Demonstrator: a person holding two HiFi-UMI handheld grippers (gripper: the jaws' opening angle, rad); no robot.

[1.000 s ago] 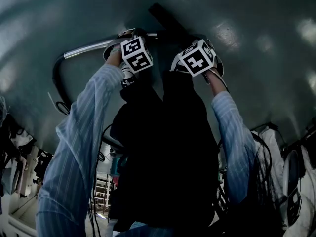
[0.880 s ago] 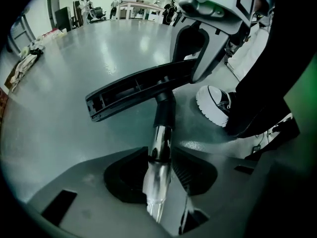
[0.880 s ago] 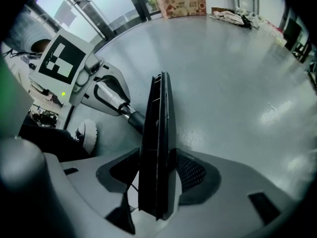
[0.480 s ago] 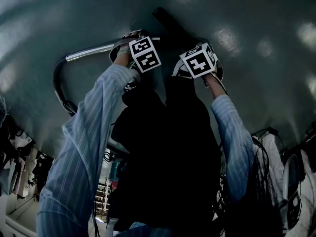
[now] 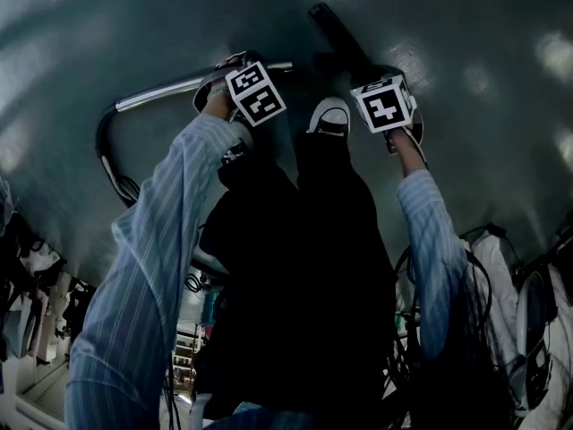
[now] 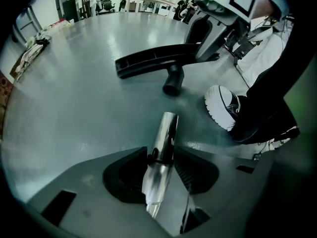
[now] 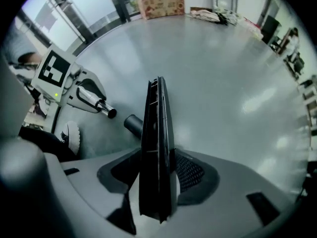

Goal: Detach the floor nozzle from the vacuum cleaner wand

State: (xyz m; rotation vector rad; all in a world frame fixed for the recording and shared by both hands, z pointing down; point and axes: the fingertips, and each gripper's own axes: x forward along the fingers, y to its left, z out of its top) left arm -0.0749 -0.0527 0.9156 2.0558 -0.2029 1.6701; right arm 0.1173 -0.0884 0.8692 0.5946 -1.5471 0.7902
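my left claw [image 6: 158,158] has the chrome wand [image 6: 164,138] between its jaws. the black pads sit against the tube on both sides. these jaws have just been opening a little, but the pads are on the metal and the wand is in my grip. its open end juts out past the fingertips, bare, with nothing fitted on it.

my right claw [image 7: 157,175] is closed narrow on the black floor nozzle [image 7: 156,128], gripping it near one end. the jaws have just been drawing in on it. from this claw's own view the nozzle stands edge-on, a thin dark slab running away from the pads. its round neck socket [image 7: 132,124] sticks out to the left, empty.

the nozzle is off the wand. in the left gripper view it lies crosswise beyond the wand's tip, with its socket pointing back toward that tip and grey floor [image 6: 74,98] showing between the two. whether the nozzle touches the floor i cannot tell.

in the head view the two claws are apart, with my white-toed shoe [image 5: 330,116] between them. the wand runs off to the left into a curved black hose [image 5: 105,146].
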